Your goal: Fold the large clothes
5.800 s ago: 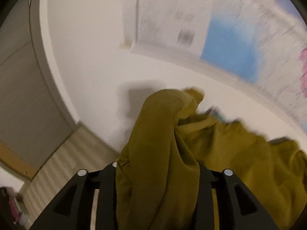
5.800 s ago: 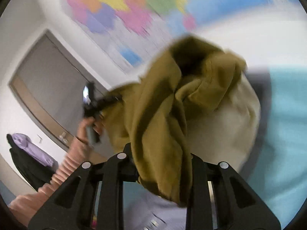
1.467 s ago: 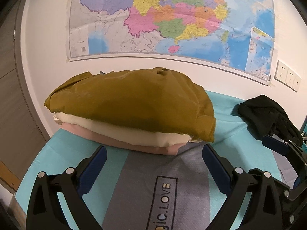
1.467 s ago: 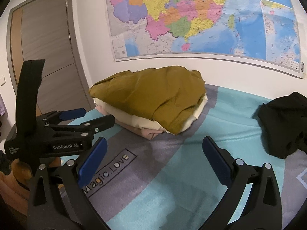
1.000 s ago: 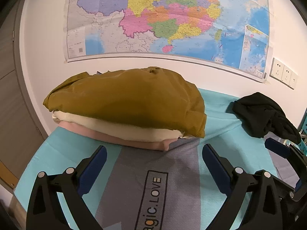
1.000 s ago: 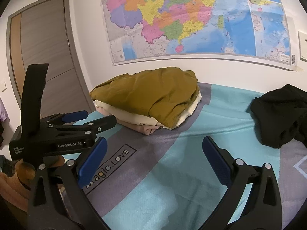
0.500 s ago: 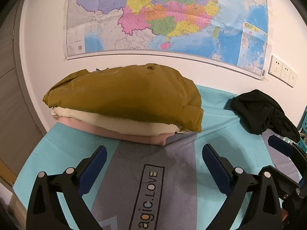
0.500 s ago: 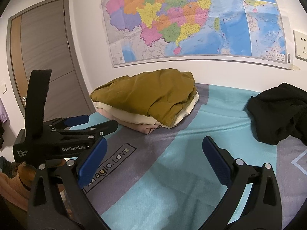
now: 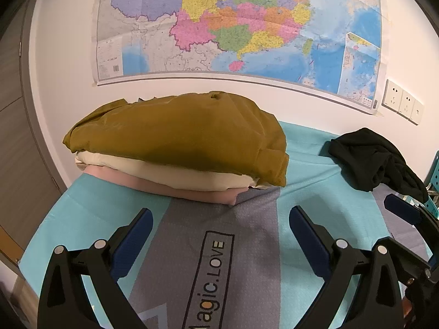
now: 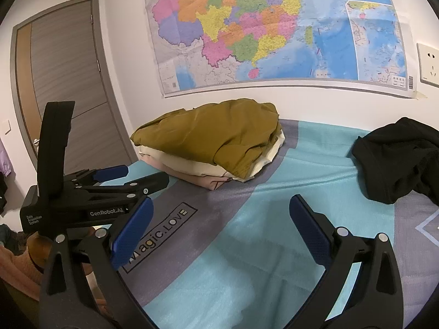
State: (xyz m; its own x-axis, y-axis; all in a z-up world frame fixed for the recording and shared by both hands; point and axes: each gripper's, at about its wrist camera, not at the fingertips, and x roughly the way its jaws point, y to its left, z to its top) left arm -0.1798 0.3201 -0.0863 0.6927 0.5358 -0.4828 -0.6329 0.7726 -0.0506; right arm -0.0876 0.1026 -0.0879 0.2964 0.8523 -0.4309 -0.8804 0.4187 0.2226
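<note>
The left gripper (image 9: pixel 219 219) and right gripper (image 10: pixel 221 213) both hover with blue-padded jaws spread wide, gripping nothing. Under them lies a smooth teal-and-grey blanket (image 9: pixel 247 260) printed with lettering. Ahead of the left gripper sits a stack of folded clothes: a soft pink layer (image 9: pixel 192 190), a cream layer (image 9: pixel 175 175), and a rounded, slightly wrinkled mustard garment (image 9: pixel 178 134) on top. Ahead and right of both tools, a crumpled black garment (image 10: pixel 397 161) lies unfolded. A glossy colourful map (image 10: pixel 274 27) hangs on the wall beyond.
</note>
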